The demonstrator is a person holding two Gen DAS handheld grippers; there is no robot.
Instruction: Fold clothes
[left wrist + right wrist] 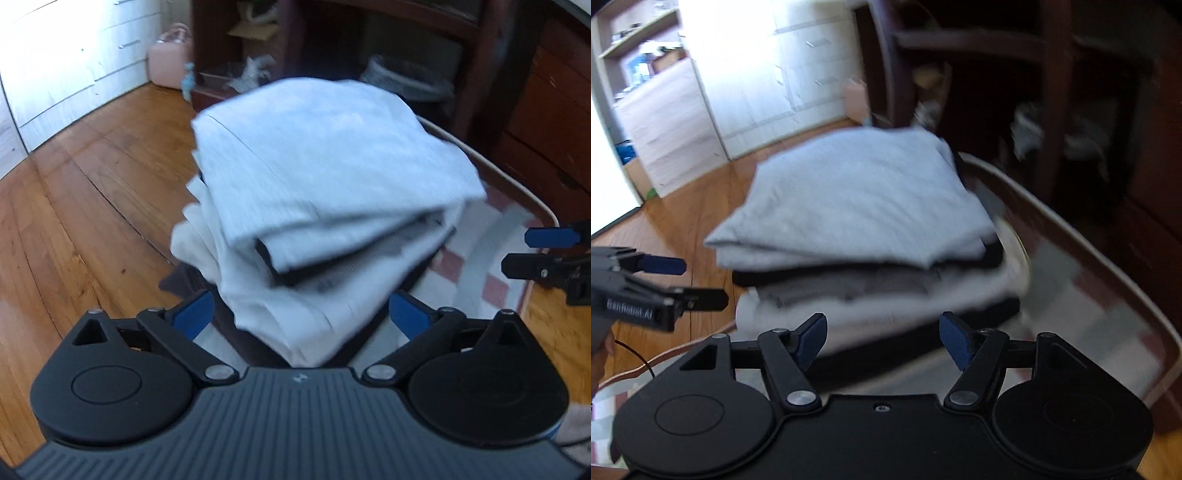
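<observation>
A stack of folded clothes (325, 206) stands on a checked rug, topped by a light blue-grey garment (849, 199). Under it lie black, grey and white layers, and the white ones (295, 317) sag toward the left wrist camera. My left gripper (301, 315) is open, its blue pads (194, 317) spread wide on either side of the stack's near edge. In the right wrist view it shows at the left (703, 280), holding nothing. My right gripper (882, 339) is open just short of the pile's front. In the left wrist view it appears at the right edge (515, 250), empty. Both views are motion-blurred.
The rug (495, 258) has a pale border and pink checks and lies on a wooden floor (74, 206). Dark wooden shelving (1052, 110) with small items stands close behind the pile. A white chest of drawers (74, 55) and a pink case (170, 55) stand at the back left.
</observation>
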